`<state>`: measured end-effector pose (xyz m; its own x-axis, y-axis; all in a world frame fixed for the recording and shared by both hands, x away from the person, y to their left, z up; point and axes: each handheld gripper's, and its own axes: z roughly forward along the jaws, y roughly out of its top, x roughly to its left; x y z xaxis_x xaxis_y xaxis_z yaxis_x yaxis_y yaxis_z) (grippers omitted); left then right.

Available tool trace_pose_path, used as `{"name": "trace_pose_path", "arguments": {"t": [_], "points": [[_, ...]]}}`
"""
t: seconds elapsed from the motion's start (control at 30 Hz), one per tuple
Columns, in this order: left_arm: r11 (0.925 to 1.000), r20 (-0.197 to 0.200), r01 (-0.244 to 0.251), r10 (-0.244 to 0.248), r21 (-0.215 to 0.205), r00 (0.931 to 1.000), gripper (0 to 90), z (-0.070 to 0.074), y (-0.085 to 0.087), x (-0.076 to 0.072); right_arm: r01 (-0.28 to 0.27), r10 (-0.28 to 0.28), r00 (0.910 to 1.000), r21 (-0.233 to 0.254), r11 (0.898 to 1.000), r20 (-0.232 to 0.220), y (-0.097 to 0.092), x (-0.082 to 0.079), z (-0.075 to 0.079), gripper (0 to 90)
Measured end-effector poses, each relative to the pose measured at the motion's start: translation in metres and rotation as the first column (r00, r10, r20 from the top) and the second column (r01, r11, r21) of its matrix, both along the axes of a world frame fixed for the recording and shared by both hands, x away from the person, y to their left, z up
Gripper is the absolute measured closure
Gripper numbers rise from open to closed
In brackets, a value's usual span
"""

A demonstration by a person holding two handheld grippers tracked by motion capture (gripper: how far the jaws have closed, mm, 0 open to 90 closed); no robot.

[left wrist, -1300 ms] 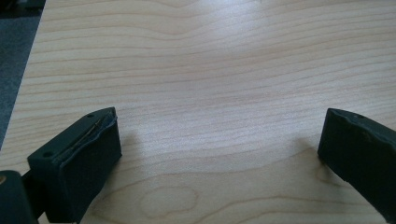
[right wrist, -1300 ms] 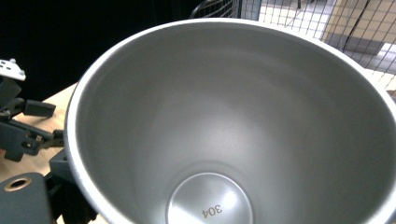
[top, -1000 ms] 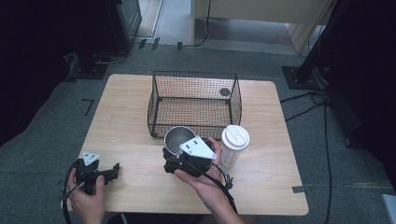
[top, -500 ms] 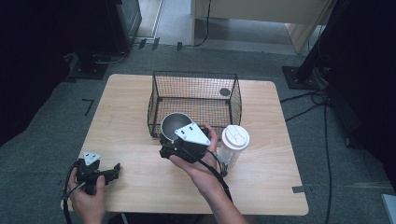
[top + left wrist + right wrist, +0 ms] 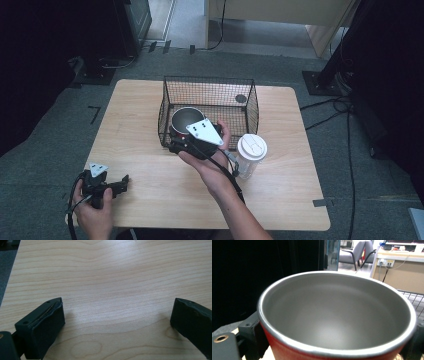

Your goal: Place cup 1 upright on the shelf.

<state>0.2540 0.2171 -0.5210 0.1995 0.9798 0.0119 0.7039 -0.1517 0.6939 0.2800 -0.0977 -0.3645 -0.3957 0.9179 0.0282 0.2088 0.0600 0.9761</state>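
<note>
My left gripper (image 5: pixel 107 184) rests low at the near left edge of the table (image 5: pixel 135 130); its jaws stand wide apart over bare wood; nothing between them, nothing touched; the red cup lies well off to its right and farther from me.

My right gripper (image 5: pixel 182 142) has the red cup (image 5: pixel 184 121) clamped between its jaws; in the right gripper view the cup (image 5: pixel 337 322) sits directly ahead of the camera, a jaw against its red wall on each side; jaws about half closed, pads pressing the cup's outside; grey inside of the cup plain, metal rim on top, mouth up and tipped slightly toward the camera.

In the high view the cup is held just past the gripper's tips, at the near wall of the wire basket (image 5: pixel 250 102), over its near left corner; whether the cup touches the wire I cannot tell.

Right of the gripper, near my wrist, stands a clear cup with a white lid (image 5: pixel 251 154) on the table, just outside the basket's near right corner; a small dark round thing (image 5: pixel 240 98) lies in the basket's far right part, well beyond the gripper.
</note>
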Motion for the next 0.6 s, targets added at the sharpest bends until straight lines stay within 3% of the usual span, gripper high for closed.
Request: {"name": "trace_pose_path", "arguments": {"t": [0.07,0.23,0.6], "points": [[1.0,0.0,0.0,0.0,0.0,1.0,0.0,0.0,0.0,0.0,0.004,-0.004,1.0,0.001,1.0,0.004,0.0,0.001,0.0,7.2],[1.0,-0.001,0.0,0.0,0.0,1.0,0.0,0.0,0.0,0.0,0.033,-0.034,0.9957,0.022,0.999,0.086,0.004,0.014,-0.005,7.0],[1.0,0.0,0.0,0.0,0.0,1.0,0.0,0.0,0.0,0.0,0.046,-0.056,0.9844,0.064,0.997,0.167,0.006,0.038,-0.008,6.8]]}}
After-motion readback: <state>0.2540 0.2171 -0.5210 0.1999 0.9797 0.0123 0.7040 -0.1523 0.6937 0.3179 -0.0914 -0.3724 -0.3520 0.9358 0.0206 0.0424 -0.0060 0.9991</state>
